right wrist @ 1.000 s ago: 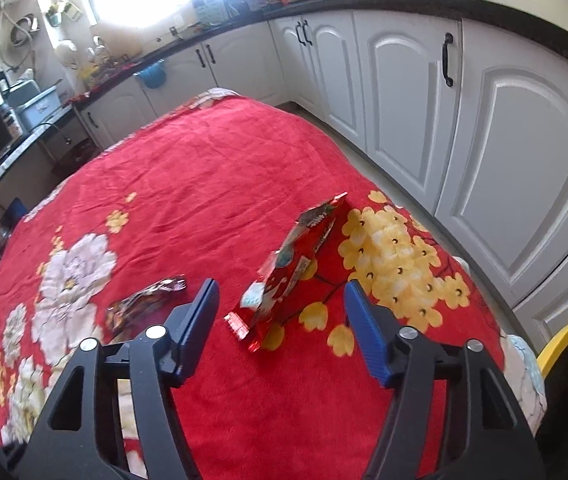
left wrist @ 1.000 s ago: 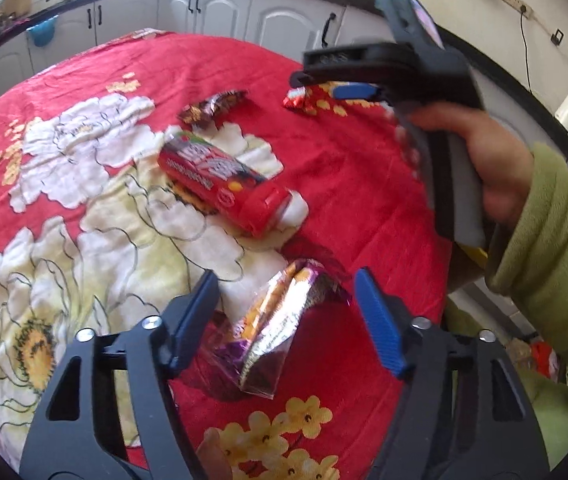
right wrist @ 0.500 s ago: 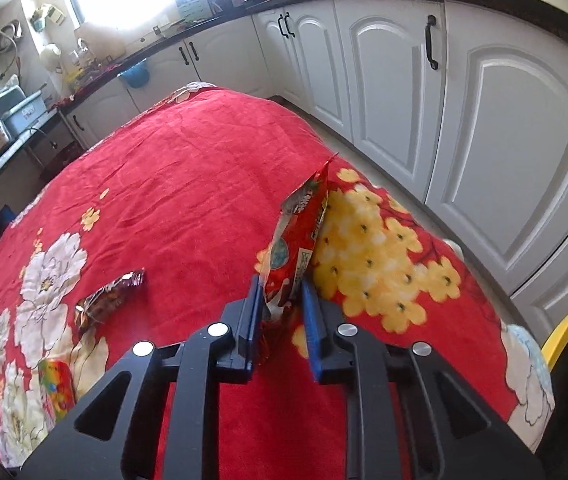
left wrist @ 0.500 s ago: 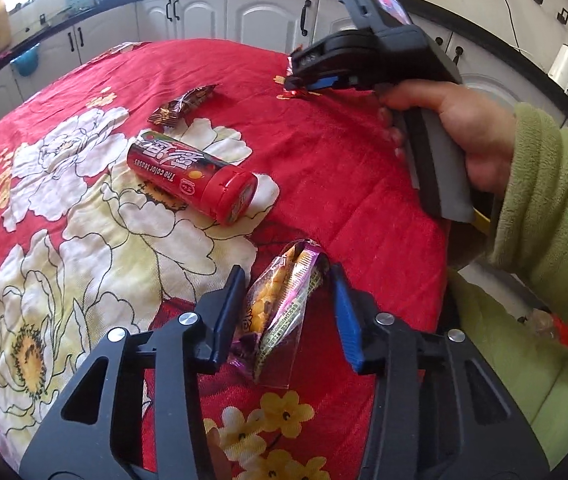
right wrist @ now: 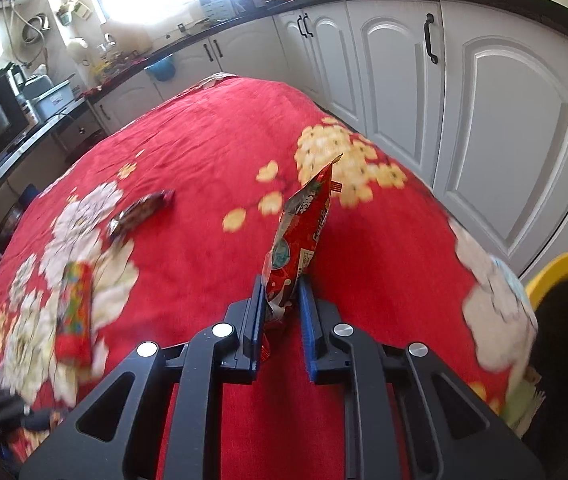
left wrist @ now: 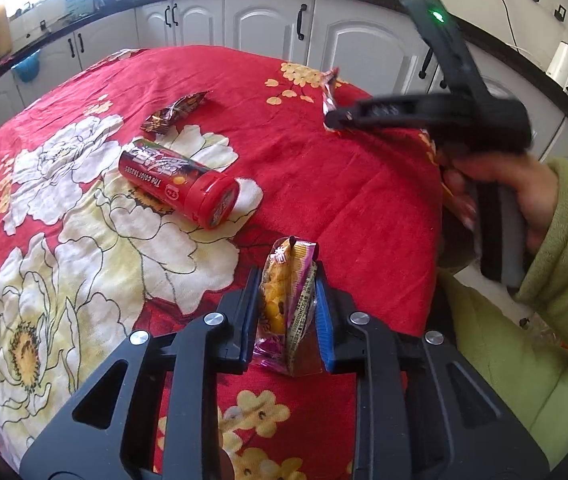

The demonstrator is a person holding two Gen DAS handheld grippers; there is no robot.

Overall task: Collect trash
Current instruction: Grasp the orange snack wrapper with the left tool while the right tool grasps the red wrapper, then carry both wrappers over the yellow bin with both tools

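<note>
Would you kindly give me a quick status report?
Left gripper shut on yellow-purple wrapper. Right gripper shut on red packet. Red canister, dark wrapper remain.

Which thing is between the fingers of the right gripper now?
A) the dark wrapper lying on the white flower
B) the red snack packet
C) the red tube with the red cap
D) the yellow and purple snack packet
B: in the right wrist view the right gripper is closed on the lower end of the red snack packet, which stands up from between its fingers above the red tablecloth.
</note>
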